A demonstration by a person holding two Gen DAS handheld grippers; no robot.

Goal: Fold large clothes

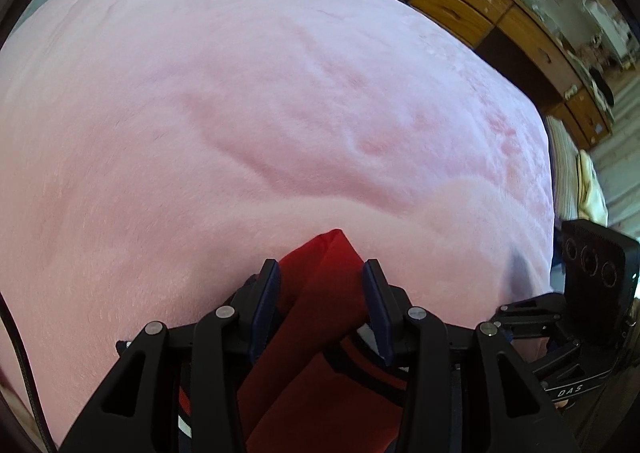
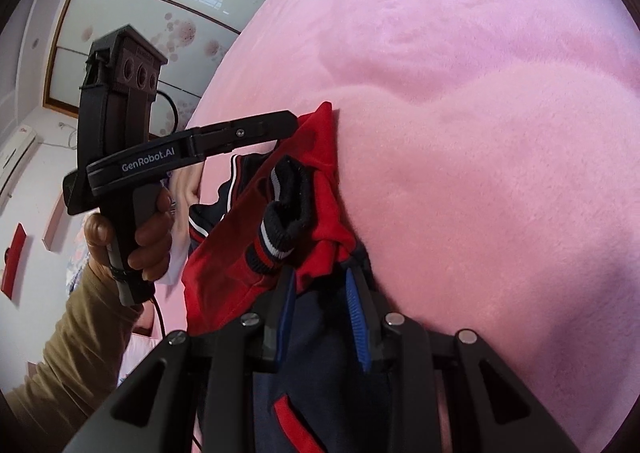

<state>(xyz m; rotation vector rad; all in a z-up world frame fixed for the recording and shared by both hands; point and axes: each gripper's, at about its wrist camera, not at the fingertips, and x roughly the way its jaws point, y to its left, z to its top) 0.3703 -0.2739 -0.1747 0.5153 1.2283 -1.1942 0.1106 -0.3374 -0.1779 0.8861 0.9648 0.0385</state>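
Left claw (image 1: 320, 293) clenches a thick fold of the red garment (image 1: 320, 333), whose tip pokes out just ahead of its pads. Right claw (image 2: 320, 293) grips the same garment's red-and-navy cloth, the striped cuff (image 2: 280, 229) bunched just ahead. Below both lies the pink bed (image 1: 280, 93). Judging by this, keep both grips firm, draw the edge taut between them, and lay it flat.

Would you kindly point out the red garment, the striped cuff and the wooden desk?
red garment (image 1: 320, 285): left wrist view, fold between the gripper fingers.
striped cuff (image 2: 286, 213): right wrist view, dark ribbed opening.
wooden desk (image 1: 472, 1): left wrist view, upper drawer front.
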